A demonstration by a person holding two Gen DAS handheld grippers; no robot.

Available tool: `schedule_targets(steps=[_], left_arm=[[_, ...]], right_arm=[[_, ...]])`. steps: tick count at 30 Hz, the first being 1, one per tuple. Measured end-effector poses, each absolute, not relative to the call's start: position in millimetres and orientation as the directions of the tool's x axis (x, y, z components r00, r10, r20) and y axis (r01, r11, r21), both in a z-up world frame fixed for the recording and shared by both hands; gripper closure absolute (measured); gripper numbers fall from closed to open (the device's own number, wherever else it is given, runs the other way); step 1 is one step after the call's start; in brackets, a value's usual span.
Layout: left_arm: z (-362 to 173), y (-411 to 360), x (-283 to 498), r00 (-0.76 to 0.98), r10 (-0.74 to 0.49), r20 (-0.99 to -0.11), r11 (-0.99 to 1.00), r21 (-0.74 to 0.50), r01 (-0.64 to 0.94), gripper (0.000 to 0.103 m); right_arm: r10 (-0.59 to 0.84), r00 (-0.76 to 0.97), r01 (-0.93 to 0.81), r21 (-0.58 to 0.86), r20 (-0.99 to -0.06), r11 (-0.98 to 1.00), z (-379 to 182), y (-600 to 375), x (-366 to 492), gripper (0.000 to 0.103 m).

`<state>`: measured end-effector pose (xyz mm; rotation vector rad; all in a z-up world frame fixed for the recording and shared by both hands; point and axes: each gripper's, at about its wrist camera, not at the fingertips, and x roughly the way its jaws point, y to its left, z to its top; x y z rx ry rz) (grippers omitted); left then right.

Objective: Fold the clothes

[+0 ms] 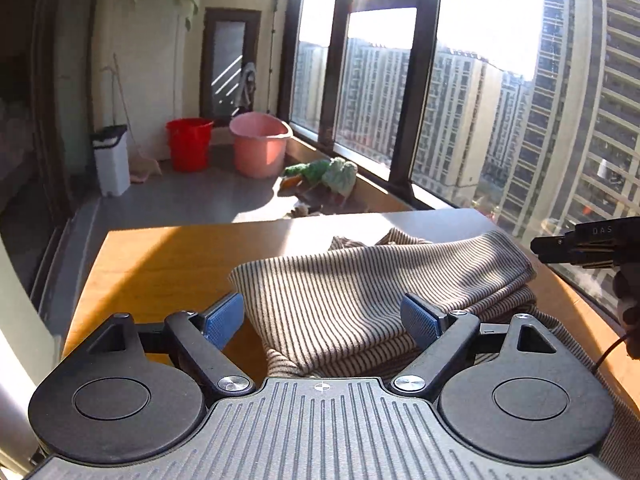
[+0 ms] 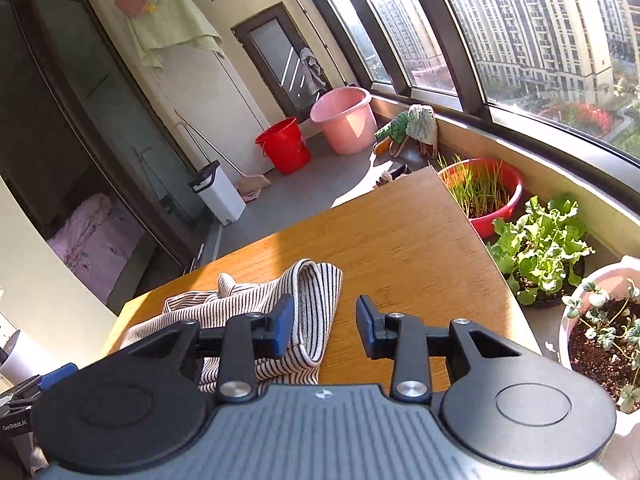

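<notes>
A beige garment with thin dark stripes [image 1: 360,288] lies bunched and partly folded on the wooden table [image 1: 160,264]. My left gripper [image 1: 322,320] is open, its blue pads spread wide over the near edge of the garment, holding nothing. My right gripper [image 2: 324,326] is open and empty, hovering at the right edge of the same garment [image 2: 304,304]; its left pad is over the cloth, its right pad over bare wood [image 2: 400,240]. The right gripper also shows at the right edge of the left wrist view [image 1: 580,246].
A window runs along the table's far side. Potted plants [image 2: 540,248] and a red basin of grass [image 2: 484,192] stand beside the table's right edge. A pink tub [image 1: 260,144], a red bucket [image 1: 188,144] and a white bin [image 1: 112,160] stand on the floor beyond.
</notes>
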<state>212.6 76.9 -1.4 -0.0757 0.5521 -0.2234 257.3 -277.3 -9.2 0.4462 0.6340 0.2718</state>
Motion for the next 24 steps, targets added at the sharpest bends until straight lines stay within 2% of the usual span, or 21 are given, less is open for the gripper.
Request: schedule_targets(steps=[2,5,6,7,8,11,13,16,18,19,21,22,24], left_arm=[[-4,73,211,0.806,-0.298,-0.511,0.953,-0.199,0.227,0.010],[-13,65,212,0.767,-0.361,-0.531,0.929,-0.278,0.244,0.009],[-17,65,213,0.758,-0.369,-0.538,0.925,-0.294,0.242,0.009],[-20,65,213,0.750,-0.377,-0.544,0.921,-0.308,0.239,0.009],[-22,65,213,0.748,-0.372,-0.550,0.923,-0.305,0.235,0.009],[-27,70,216,0.761,-0.303,-0.573,0.950,-0.248,0.192,0.008],[-28,74,220,0.771,-0.248,-0.586,0.966,-0.212,0.150,0.008],[-30,83,222,0.776,-0.194,-0.600,0.976,-0.198,0.091,0.008],[-29,91,220,0.777,-0.185,-0.602,0.974,-0.219,0.063,0.008],[-29,94,219,0.778,-0.182,-0.602,0.972,-0.229,0.050,0.008],[-24,98,211,0.788,-0.209,-0.579,0.965,-0.254,0.069,0.006],[-21,98,209,0.794,-0.219,-0.567,0.962,-0.263,0.078,0.005],[-16,96,206,0.803,-0.243,-0.545,0.954,-0.285,0.094,0.005]], right_arm=[[0.381,0.783,-0.128,0.471,-0.491,0.873,-6,-272,259,0.064],[0.409,0.751,-0.148,0.471,-0.518,0.869,-17,-256,271,0.063],[0.425,0.732,-0.164,0.468,-0.532,0.868,-20,-249,273,0.070],[0.439,0.716,-0.180,0.464,-0.543,0.867,-22,-243,275,0.091],[0.439,0.726,-0.198,0.451,-0.529,0.870,-17,-239,272,0.097],[0.440,0.740,-0.200,0.459,-0.509,0.866,-2,-241,269,0.098],[0.404,0.724,-0.170,0.423,-0.559,0.890,-8,-245,270,0.098],[0.318,0.687,-0.105,0.344,-0.653,0.933,-30,-250,271,0.094],[0.257,0.714,-0.091,0.279,-0.651,0.956,-32,-250,261,0.089],[0.271,0.729,-0.117,0.276,-0.629,0.954,-26,-247,253,0.087],[0.308,0.753,-0.185,0.262,-0.582,0.947,-13,-238,237,0.074],[0.319,0.764,-0.222,0.237,-0.560,0.946,-8,-230,231,0.063],[0.308,0.805,-0.272,0.146,-0.506,0.951,7,-212,221,0.056]])
